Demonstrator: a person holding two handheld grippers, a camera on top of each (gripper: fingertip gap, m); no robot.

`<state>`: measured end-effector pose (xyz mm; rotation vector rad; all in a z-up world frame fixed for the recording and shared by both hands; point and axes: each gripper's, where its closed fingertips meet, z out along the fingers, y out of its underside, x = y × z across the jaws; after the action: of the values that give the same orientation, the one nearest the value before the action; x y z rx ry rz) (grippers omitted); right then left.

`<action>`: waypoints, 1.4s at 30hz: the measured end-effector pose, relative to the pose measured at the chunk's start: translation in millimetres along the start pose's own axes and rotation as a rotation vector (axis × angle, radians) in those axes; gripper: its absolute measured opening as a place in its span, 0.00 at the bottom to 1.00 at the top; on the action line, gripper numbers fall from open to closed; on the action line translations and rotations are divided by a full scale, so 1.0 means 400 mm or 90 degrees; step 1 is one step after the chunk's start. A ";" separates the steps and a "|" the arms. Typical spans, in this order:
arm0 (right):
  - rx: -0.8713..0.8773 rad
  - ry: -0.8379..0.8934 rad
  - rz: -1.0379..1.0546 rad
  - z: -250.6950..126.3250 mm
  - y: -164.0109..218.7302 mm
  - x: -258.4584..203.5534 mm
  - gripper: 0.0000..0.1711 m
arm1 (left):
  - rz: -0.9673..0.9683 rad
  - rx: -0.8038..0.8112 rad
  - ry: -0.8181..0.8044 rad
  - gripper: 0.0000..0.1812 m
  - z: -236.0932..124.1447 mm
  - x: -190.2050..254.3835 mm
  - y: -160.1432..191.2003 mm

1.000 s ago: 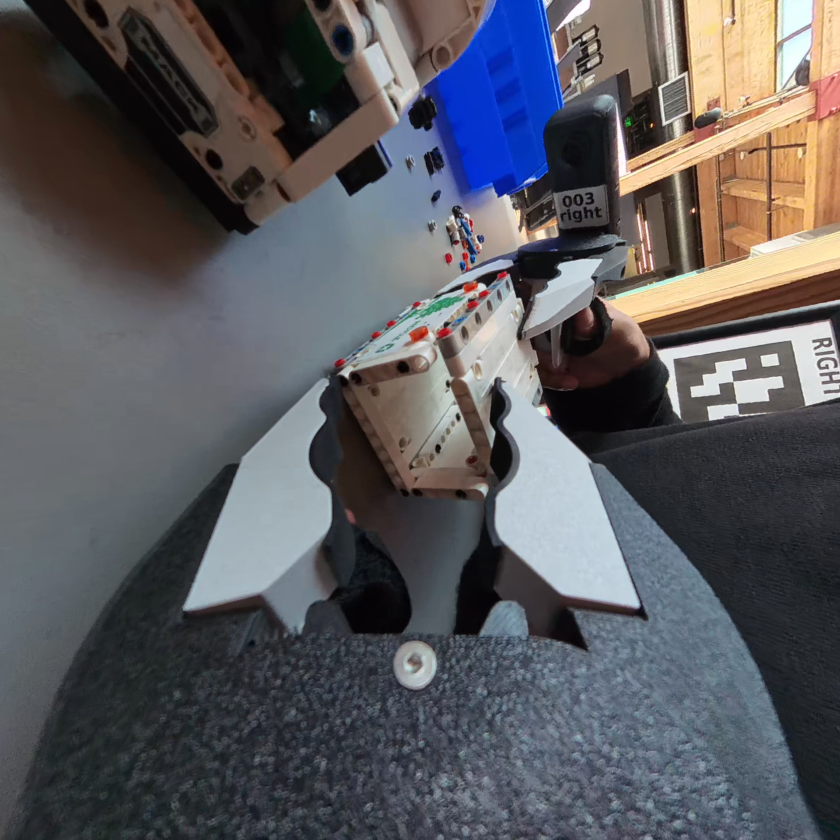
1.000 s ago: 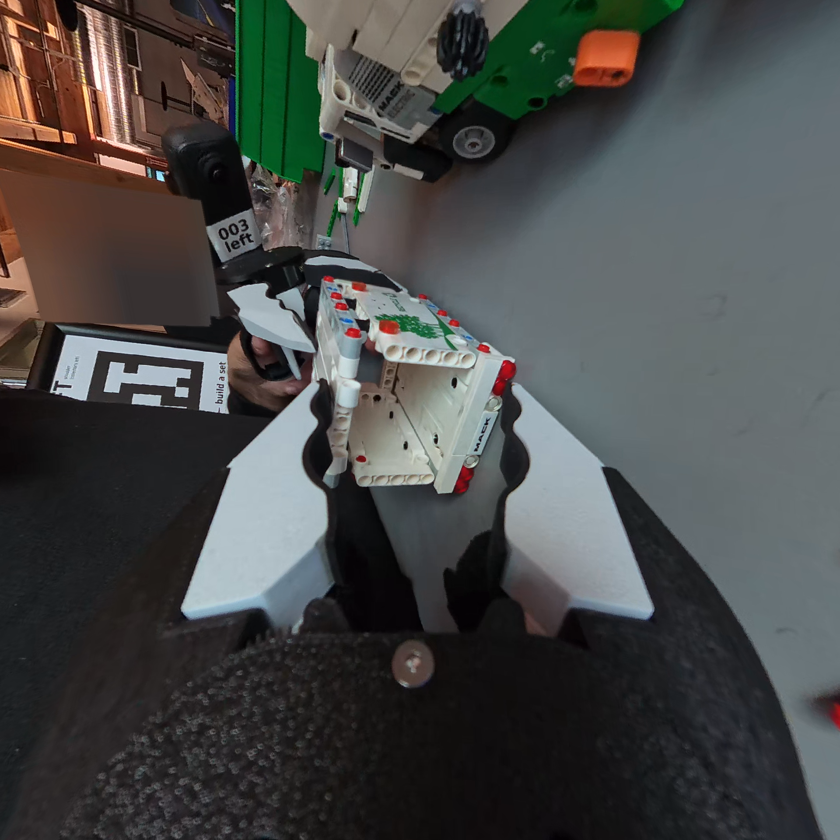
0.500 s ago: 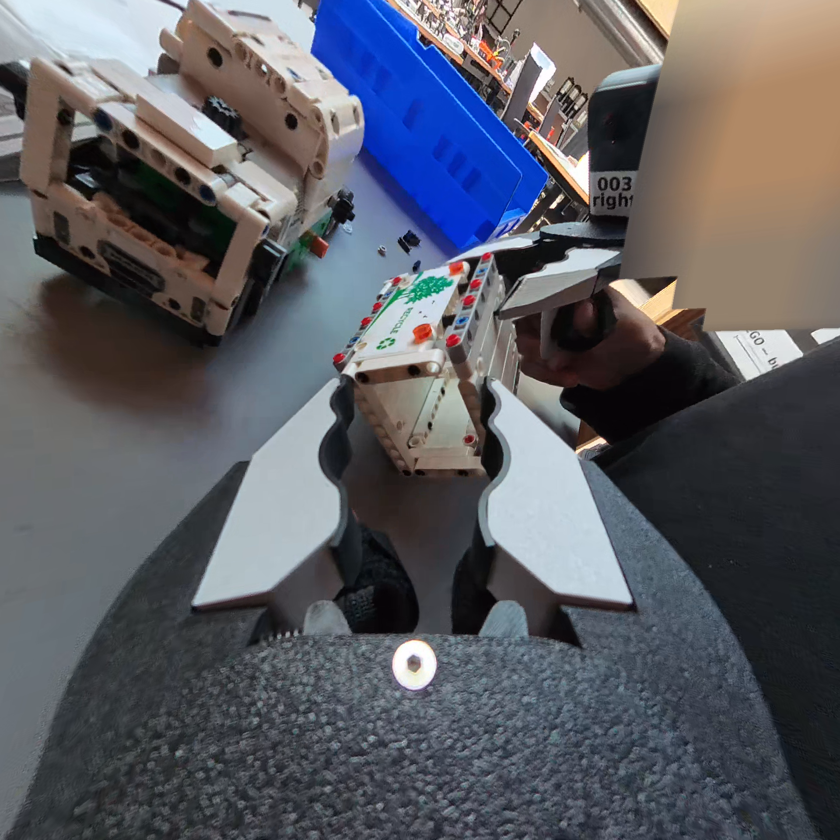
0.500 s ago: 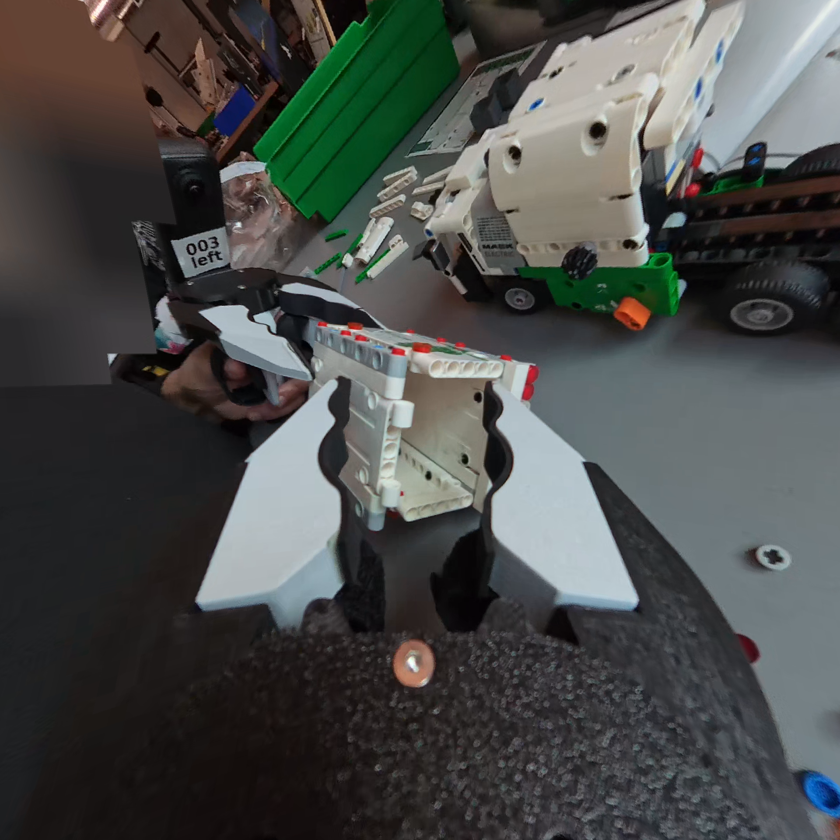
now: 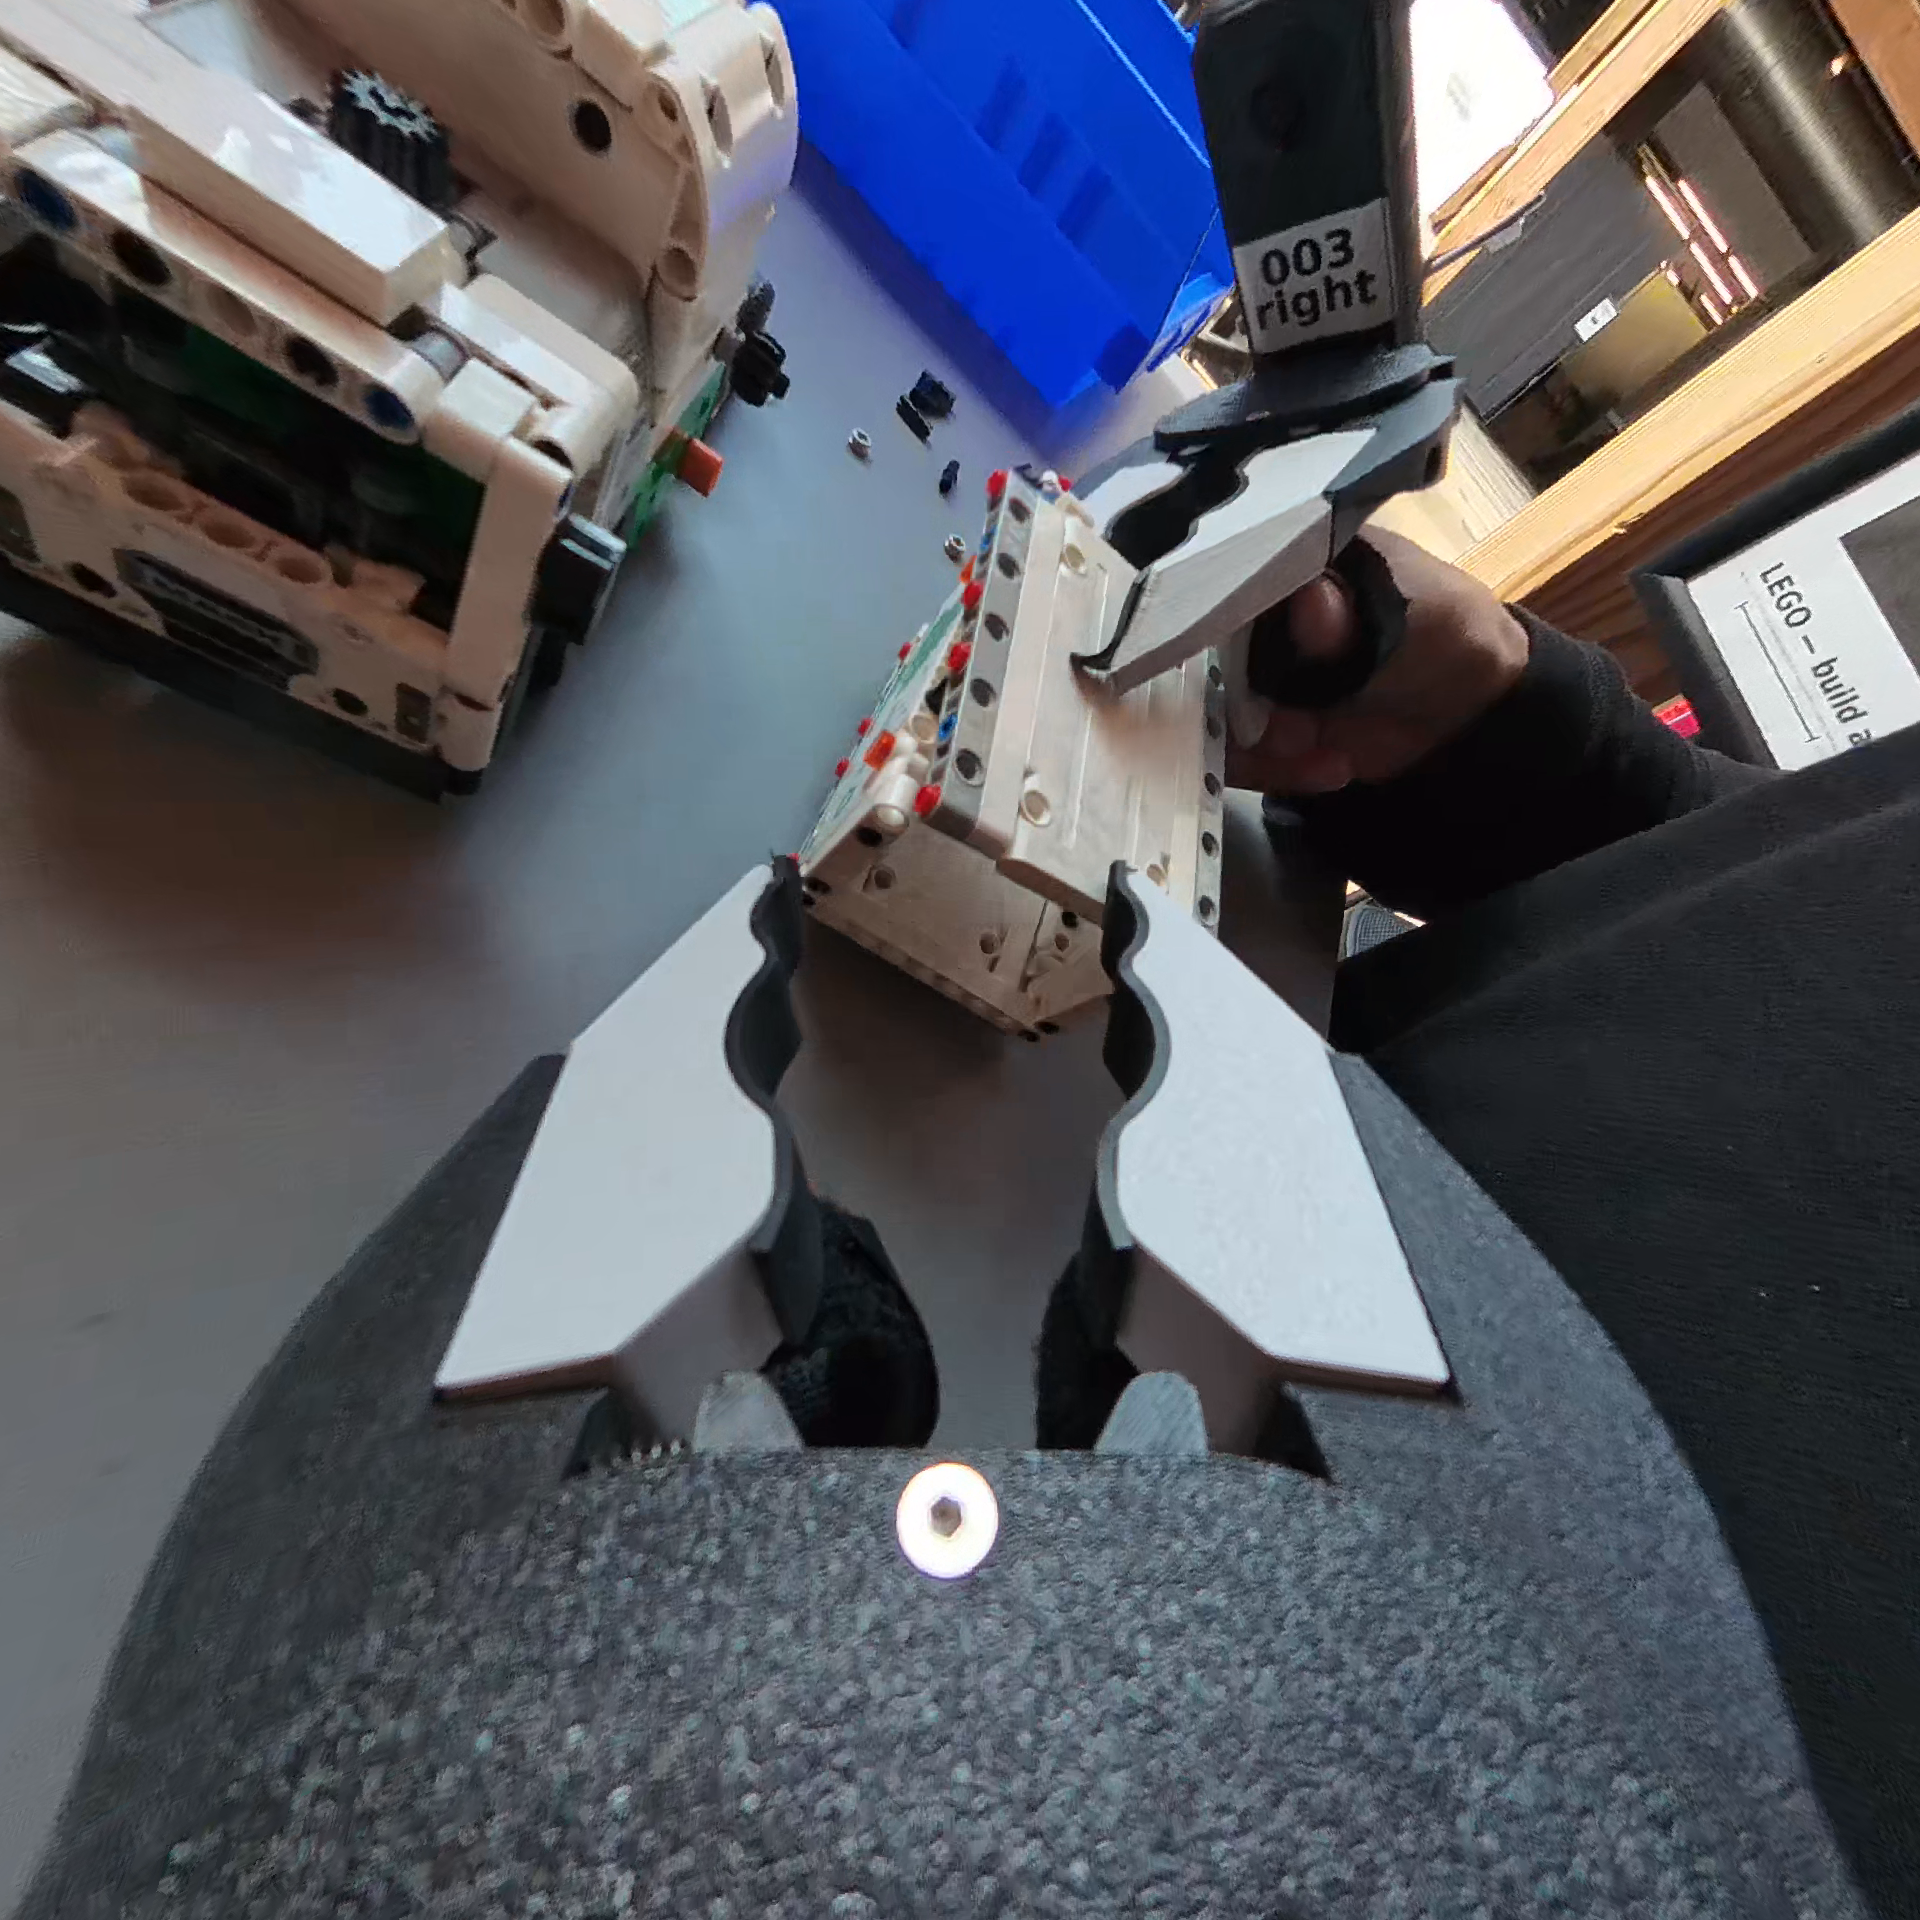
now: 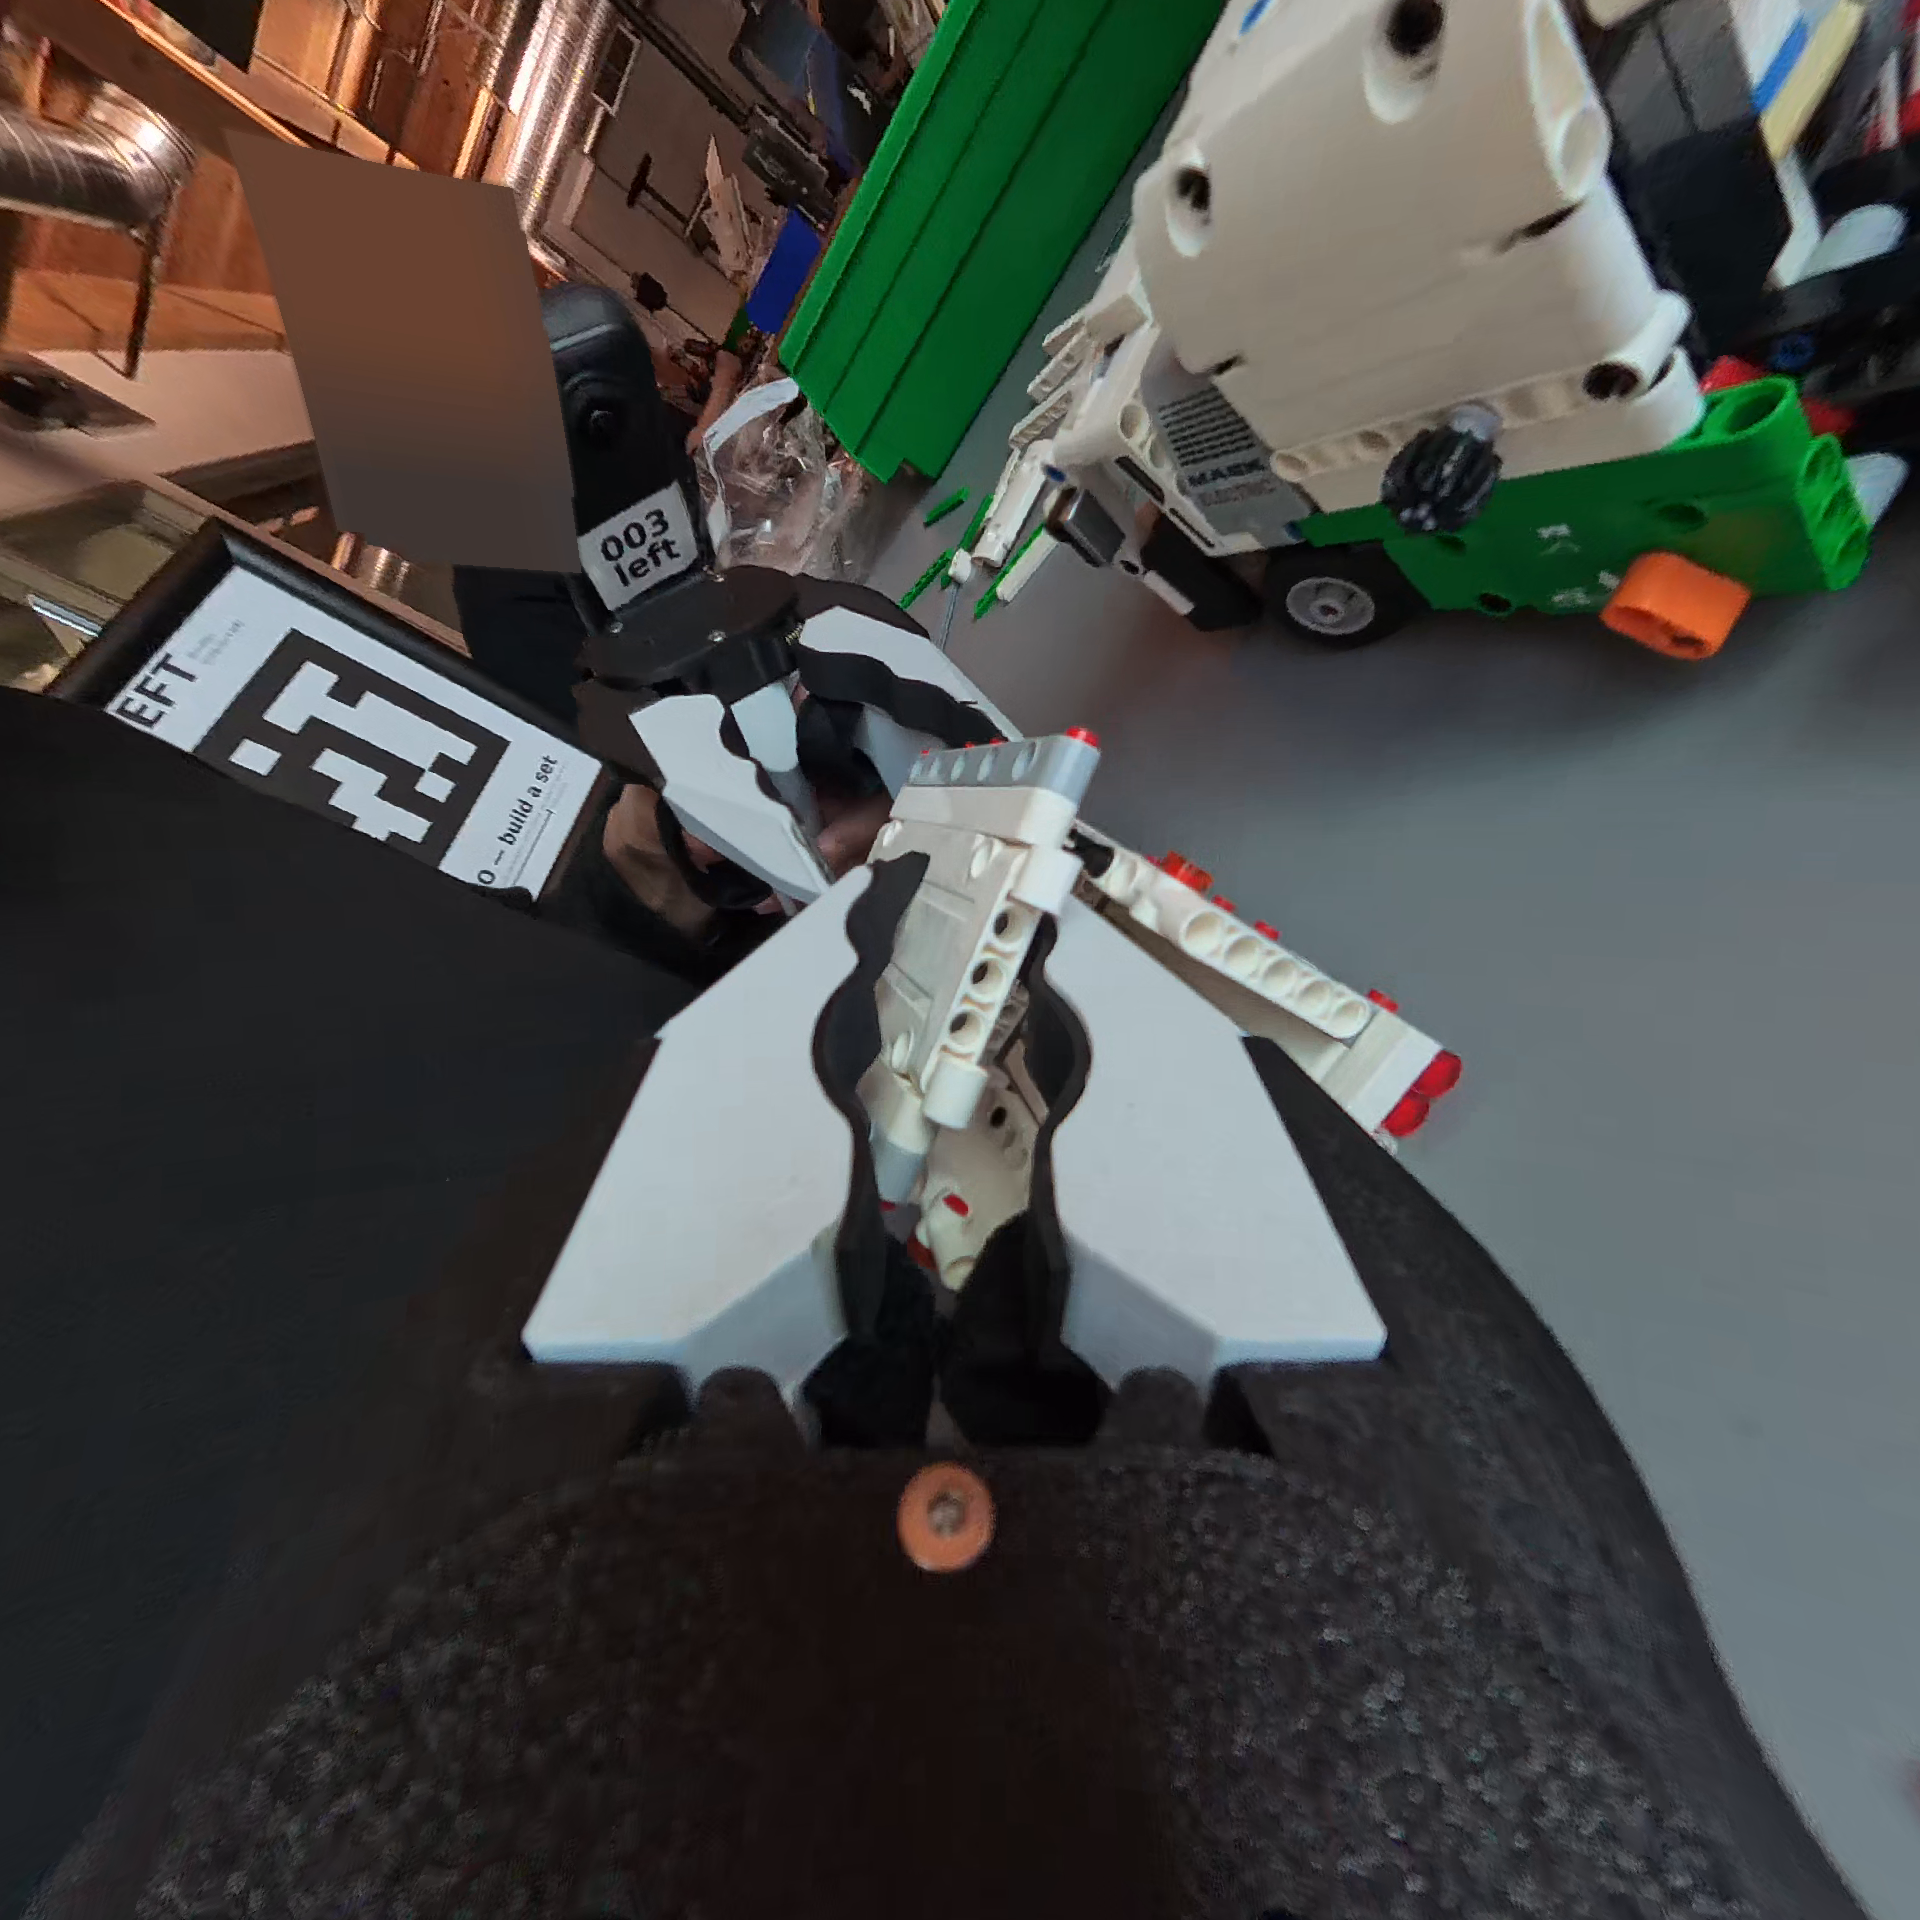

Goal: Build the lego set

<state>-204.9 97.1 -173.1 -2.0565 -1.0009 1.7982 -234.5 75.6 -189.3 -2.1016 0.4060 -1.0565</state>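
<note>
A white Lego box module [image 5: 1039, 748] with red pins and a green tree sticker hangs tilted just above the grey table [image 5: 260, 1039]. My left gripper [image 5: 948, 883] has its fingertips on either side of the box's near end. In the right wrist view, my right gripper [image 6: 961, 914] is shut narrowly on one wall of the box [image 6: 1226, 945]. The right gripper also shows in the left wrist view [image 5: 1143, 623], clamped on the box's upper panel. The left gripper [image 6: 821, 790] shows behind the box in the right wrist view.
A large white and green Lego truck [image 5: 312, 416] stands close by; the right wrist view shows it [image 6: 1403, 312] too. A blue bin [image 5: 1018, 177] and small black parts [image 5: 914, 400] lie beyond. A green bin [image 6: 987, 208], white beams [image 6: 1013, 499] and a plastic bag [image 6: 769, 468] sit at the back. Tip to tip, the grippers are about 5 cm apart.
The box has rolled, so its sticker face now points sideways. My right gripper went from a wide hold around the box to a narrow hold on one wall. The box sits farther out at my left fingertips.
</note>
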 end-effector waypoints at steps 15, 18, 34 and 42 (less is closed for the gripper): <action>0.031 0.012 0.158 -0.065 0.003 0.028 0.10 | 0.237 -0.036 -0.035 0.44 0.019 0.032 -0.031; 0.032 -0.008 0.187 -0.063 0.005 0.029 0.11 | 0.326 -0.090 -0.052 0.52 0.032 0.033 0.003; 0.032 0.052 0.127 -0.088 -0.008 0.030 0.21 | 0.463 -0.107 -0.072 0.46 0.082 0.001 0.024; -0.010 0.241 -0.140 -0.193 0.013 0.033 0.38 | 0.374 -0.088 -0.028 0.45 0.075 0.011 0.017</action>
<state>-130.3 121.2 -169.4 -2.0937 -1.0764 1.2386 -208.0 82.8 -203.5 -1.9303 1.0228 -0.6465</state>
